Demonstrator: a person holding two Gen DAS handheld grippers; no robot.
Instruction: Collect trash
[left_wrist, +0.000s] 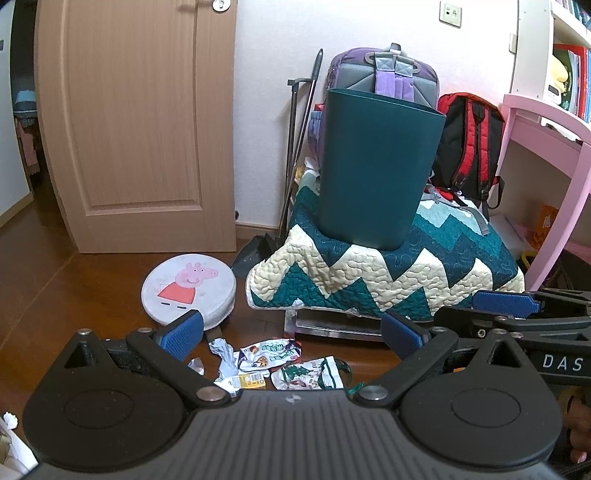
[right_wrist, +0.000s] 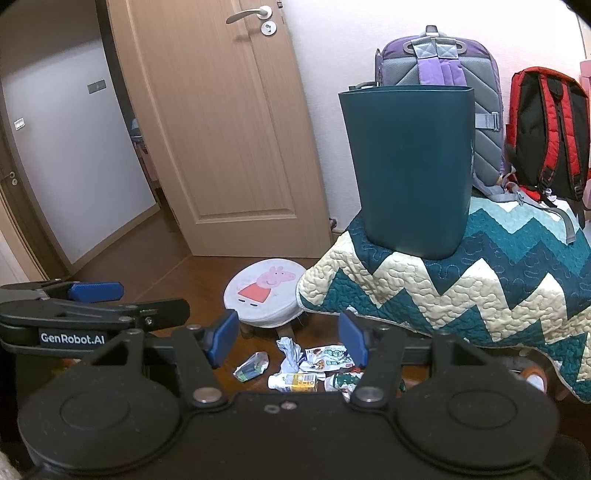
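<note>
- both of our grippers sit low over the wooden floor (left_wrist: 74, 280): left gripper (left_wrist: 291, 334) with its blue pads spread wide and nothing between them, right gripper (right_wrist: 289, 338) likewise parted and empty.
- between and just beyond the fingers we count about five pieces of trash: one crumpled paper (right_wrist: 290, 350), one cookie-print wrapper (left_wrist: 267, 353), one green-printed wrapper (left_wrist: 308, 374), one small yellow carton (right_wrist: 295, 382) and one clear crinkled wrapper (right_wrist: 252, 367).
- we see the carton lying on its side, long axis running left to right across the right gripper's view; the clear wrapper lies aslant, just ahead of the right gripper's left finger.
- one teal bin (left_wrist: 376, 166) stands upright well beyond the fingertips on a zigzag quilt (left_wrist: 369, 280); we cannot see inside it.
- two backpacks behind it: one purple (right_wrist: 439, 66), one red-and-black (right_wrist: 546, 129).
- one round pig-print stool (left_wrist: 188, 290) beyond the left gripper's left finger.
</note>
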